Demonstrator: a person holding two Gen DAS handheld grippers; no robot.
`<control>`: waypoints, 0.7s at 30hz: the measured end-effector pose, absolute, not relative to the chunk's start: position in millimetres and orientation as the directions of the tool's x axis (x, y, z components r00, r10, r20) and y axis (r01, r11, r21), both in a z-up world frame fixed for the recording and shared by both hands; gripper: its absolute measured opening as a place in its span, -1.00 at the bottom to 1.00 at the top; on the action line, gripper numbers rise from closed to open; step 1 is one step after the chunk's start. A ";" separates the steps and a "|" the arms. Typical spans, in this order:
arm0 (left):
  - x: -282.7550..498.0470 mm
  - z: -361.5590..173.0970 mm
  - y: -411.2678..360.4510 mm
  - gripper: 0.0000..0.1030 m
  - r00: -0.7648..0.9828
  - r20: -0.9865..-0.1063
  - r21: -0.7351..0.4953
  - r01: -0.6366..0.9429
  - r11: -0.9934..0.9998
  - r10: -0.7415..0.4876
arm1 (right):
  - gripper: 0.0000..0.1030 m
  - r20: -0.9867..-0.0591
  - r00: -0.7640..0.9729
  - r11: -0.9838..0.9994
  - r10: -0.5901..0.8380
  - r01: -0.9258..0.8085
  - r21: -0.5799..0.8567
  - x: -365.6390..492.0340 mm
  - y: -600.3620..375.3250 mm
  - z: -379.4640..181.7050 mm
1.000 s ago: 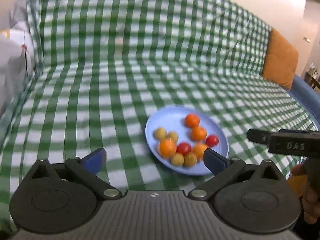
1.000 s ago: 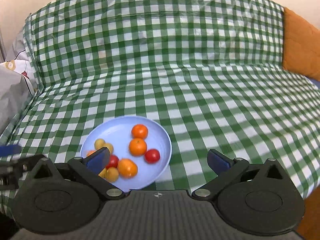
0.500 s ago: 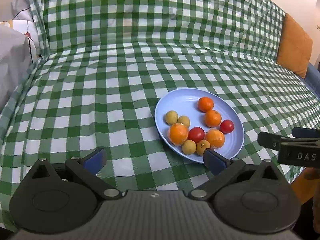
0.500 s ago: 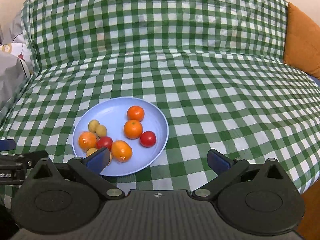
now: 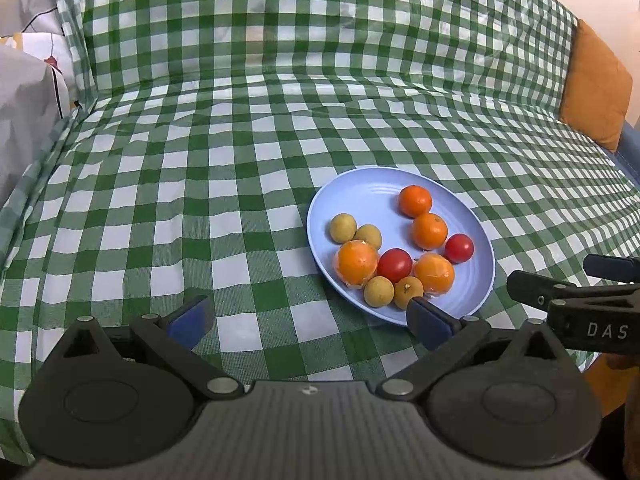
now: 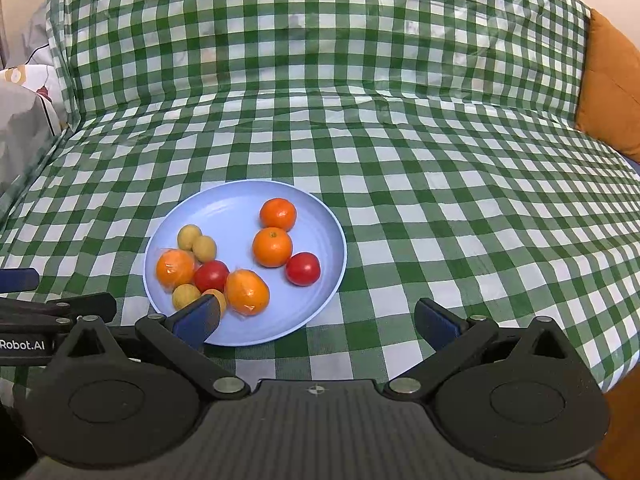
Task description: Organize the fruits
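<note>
I was lining up over the plate; both tools, left and right, gaped empty; next, probably, grasping one fruit.

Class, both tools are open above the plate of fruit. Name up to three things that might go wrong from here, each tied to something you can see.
1. The fruits are round and touching: gripping the red tomato may nudge the wrapped orange beside it and set neighbours rolling.
2. The blue plate lies on a cloth-covered sofa, probably soft; pressing down may tip it.
3. The left tool and right tool crowd the plate's near edge and may collide.
</note>
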State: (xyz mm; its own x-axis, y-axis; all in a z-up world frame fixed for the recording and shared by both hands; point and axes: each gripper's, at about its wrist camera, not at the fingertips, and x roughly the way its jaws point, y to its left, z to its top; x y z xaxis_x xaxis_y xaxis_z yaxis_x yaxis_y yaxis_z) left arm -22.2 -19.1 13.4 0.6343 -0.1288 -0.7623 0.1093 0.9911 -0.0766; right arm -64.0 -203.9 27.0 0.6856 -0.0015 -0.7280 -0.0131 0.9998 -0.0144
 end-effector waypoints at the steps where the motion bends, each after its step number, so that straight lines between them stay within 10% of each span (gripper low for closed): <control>1: -22.1 13.0 -19.6 0.99 0.632 -0.764 -0.076 0.110 0.991 -0.129 | 0.99 -0.729 0.685 1.000 -0.001 -0.015 -0.015 -63.7 -203.8 26.6; 21: -22.4 12.9 -23.2 0.99 0.630 -0.764 -0.078 0.123 0.989 -0.138 | 0.99 -0.727 0.686 0.999 0.006 -0.040 -0.029 -61.8 -200.9 24.2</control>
State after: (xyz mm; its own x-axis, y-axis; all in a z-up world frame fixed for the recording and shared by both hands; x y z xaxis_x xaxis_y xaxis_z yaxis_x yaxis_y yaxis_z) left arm -22.4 -23.2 12.9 0.6302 -0.1382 -0.7641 0.1225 0.9894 -0.0779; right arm -61.8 -200.9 24.2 0.6861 0.0065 -0.7275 -0.0399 0.9988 -0.0287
